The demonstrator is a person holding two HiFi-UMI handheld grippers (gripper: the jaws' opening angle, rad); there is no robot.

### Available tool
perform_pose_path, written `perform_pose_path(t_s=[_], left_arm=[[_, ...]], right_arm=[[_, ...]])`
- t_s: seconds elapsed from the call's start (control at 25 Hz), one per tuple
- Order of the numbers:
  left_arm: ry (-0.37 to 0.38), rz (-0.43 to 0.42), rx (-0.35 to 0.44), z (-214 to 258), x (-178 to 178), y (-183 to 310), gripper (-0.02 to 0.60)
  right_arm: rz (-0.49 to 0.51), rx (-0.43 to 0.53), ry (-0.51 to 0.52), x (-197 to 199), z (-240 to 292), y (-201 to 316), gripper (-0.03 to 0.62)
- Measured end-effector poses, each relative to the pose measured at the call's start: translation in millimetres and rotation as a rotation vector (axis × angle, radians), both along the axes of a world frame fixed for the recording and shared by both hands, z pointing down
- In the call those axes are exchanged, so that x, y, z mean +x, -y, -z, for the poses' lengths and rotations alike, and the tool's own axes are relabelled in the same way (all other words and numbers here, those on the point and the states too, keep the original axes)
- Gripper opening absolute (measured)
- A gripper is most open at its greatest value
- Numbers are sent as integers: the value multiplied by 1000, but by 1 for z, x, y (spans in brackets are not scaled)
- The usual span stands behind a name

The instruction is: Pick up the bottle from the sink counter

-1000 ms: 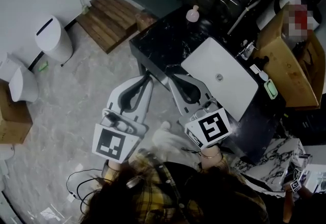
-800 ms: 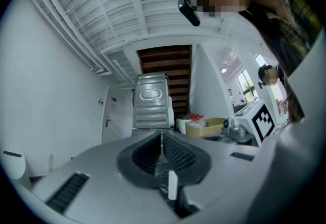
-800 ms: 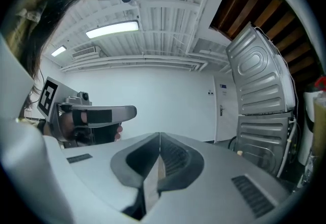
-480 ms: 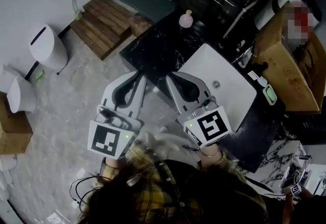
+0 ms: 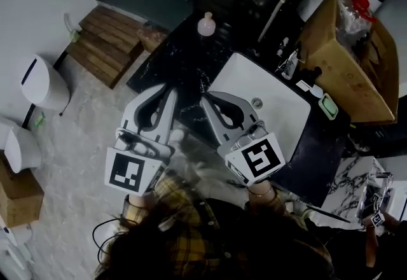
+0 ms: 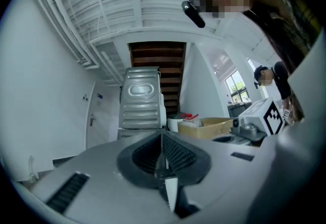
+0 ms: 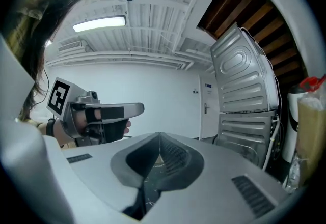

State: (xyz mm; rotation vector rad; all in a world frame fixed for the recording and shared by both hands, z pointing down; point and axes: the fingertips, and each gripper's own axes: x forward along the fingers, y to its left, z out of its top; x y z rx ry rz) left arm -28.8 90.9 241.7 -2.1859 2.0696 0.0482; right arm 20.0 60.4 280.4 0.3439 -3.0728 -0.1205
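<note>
The left gripper (image 5: 166, 91) hangs with its jaws pressed together on nothing, its tip over the near left edge of the black marble sink counter (image 5: 166, 59). Just beside it, the right gripper (image 5: 210, 100) is likewise closed and empty, reaching over the counter's near edge by the white basin (image 5: 280, 113). The small pinkish bottle (image 5: 205, 24) stands upright near the counter's far left corner, well apart from both grippers, while the faucet (image 5: 289, 63) and a green soap dish (image 5: 329, 107) sit along the basin's right side, beside a cardboard box (image 5: 343, 49).
</note>
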Motion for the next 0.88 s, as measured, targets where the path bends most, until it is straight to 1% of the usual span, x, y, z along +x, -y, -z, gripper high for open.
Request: perform_pose_path(t_s=[0.16, 0.32, 0.64, 0.88], left_arm=[[4, -73, 3, 0, -9, 32, 28], [20, -144, 2, 0, -27, 77, 28], [23, -265, -35, -2, -82, 162, 28], [16, -395, -75, -16, -98, 218, 28]], right_arm=[[-57, -2, -7, -10, -4, 24, 17], [-118, -7, -10, -29, -5, 65, 17], [-252, -30, -30, -78, -5, 137, 17], [-395, -57, -39, -88, -11, 182, 17]])
